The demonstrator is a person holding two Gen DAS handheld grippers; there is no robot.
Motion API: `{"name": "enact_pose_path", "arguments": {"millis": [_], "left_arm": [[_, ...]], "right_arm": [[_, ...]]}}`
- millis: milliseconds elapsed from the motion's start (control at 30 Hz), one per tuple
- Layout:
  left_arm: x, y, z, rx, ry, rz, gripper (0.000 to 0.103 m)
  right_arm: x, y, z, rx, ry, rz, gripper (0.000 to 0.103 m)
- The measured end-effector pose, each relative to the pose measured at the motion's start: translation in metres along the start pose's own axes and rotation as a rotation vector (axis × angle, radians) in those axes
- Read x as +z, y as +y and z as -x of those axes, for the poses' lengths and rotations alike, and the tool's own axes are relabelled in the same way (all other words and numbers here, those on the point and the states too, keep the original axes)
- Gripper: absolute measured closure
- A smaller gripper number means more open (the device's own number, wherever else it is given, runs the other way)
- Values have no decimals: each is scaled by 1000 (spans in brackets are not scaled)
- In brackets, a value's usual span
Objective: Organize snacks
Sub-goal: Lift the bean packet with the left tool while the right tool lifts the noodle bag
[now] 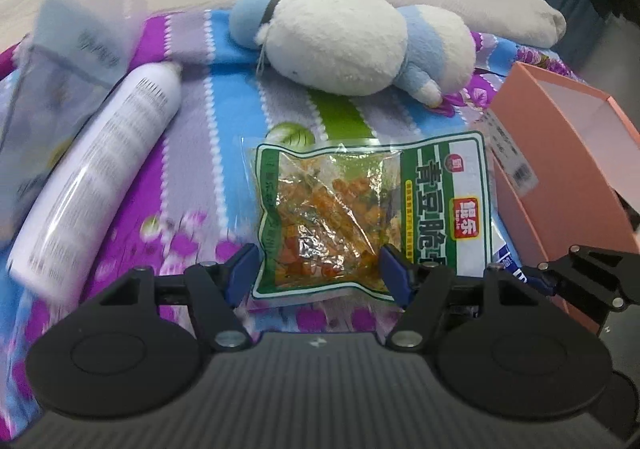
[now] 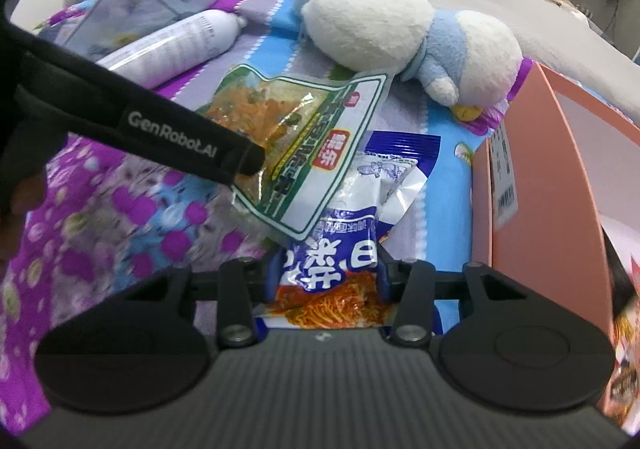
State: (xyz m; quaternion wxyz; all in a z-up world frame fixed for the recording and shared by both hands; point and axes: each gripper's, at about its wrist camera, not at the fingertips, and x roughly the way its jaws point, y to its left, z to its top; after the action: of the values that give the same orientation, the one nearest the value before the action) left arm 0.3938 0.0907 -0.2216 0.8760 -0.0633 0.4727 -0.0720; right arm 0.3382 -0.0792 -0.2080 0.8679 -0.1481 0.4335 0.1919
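Left gripper spread wide, blue pads either side of a crinkly green-bordered snack bag with clear window, lying on flowered bedsheet. Right gripper clenched on a glossy blue-and-white noodle packet partly tucked under that bag. Just right, an open pink cardboard box. Beyond, a fuzzy round plush toy and smooth white cylindrical bottle.

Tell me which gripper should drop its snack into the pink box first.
Right. The right gripper is shut on the blue noodle packet, right beside the open pink box. The left gripper straddles the green pea snack bag, farther from the box.
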Motion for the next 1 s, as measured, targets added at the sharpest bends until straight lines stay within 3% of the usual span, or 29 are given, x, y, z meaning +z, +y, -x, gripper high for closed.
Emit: {"name": "enact_pose_path", "arguments": {"millis": [533,767,1000], "left_arm": [[-88,-3,94,36,-28,136,32],[-131,2,113,56,-20,195,32],[-163,13,122,82,-8,273,32]], "right_arm": [[-67,38,65,29,14,6,55],[-101,45,83,49,30,-49,55],[-115,41,94,28,14,-96,55]]}}
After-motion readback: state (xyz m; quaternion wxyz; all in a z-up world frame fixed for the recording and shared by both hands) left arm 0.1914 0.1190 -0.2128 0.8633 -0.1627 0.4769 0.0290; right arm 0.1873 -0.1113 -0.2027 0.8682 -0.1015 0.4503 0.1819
